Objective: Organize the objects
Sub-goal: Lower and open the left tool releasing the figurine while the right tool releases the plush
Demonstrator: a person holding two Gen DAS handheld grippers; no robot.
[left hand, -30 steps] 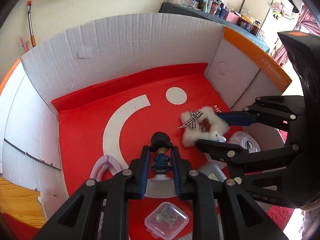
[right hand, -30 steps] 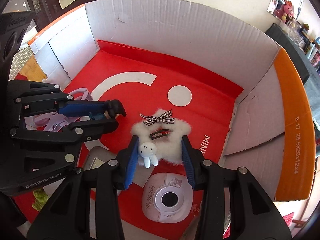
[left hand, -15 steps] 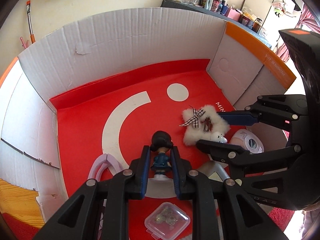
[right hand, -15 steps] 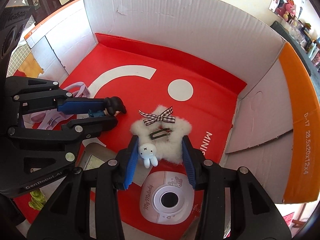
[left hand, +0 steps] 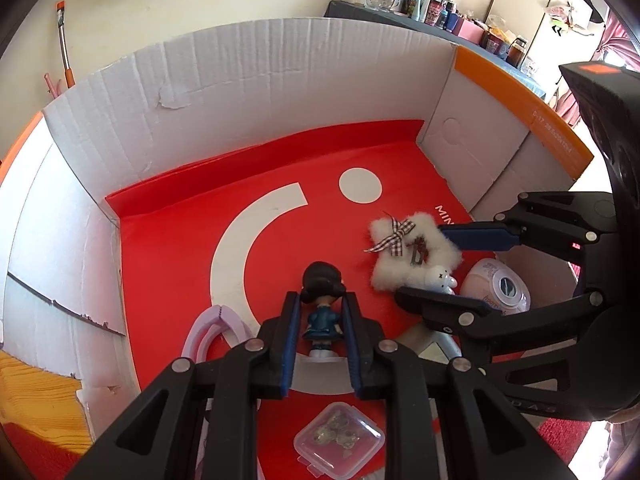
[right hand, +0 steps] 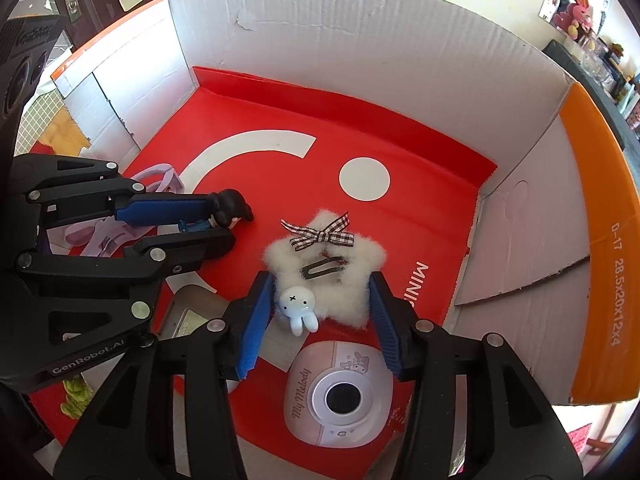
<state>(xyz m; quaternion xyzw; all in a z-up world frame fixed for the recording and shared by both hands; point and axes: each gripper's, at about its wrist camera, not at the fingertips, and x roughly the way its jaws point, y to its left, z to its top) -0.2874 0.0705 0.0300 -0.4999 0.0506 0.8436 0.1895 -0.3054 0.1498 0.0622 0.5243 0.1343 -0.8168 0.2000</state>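
The right claw (right hand: pixel 318 306) is spread wide, its blue pads flanking the fluffy white star-shaped plush hair ornament (right hand: pixel 326 270) without visibly pressing it; the left claw (left hand: pixel 320 318) is nearly closed, pinching the small dark-haired figurine in a blue dress (left hand: pixel 322 308) by the body. All lie on the red floor of the open white cardboard box (right hand: pixel 360 48). The pink-and-white toy camera (right hand: pixel 340 394), just beside the plush, looks like hard, smooth plastic, best gripped across its flat sides. The plush is likely light and squashy, so squeezing its middle suits it, clear of the gingham bow, metal clip and dangling white bunny charm (right hand: pixel 298 308). The figurine seems rigid and top-heavy; a waist grip looks steady.
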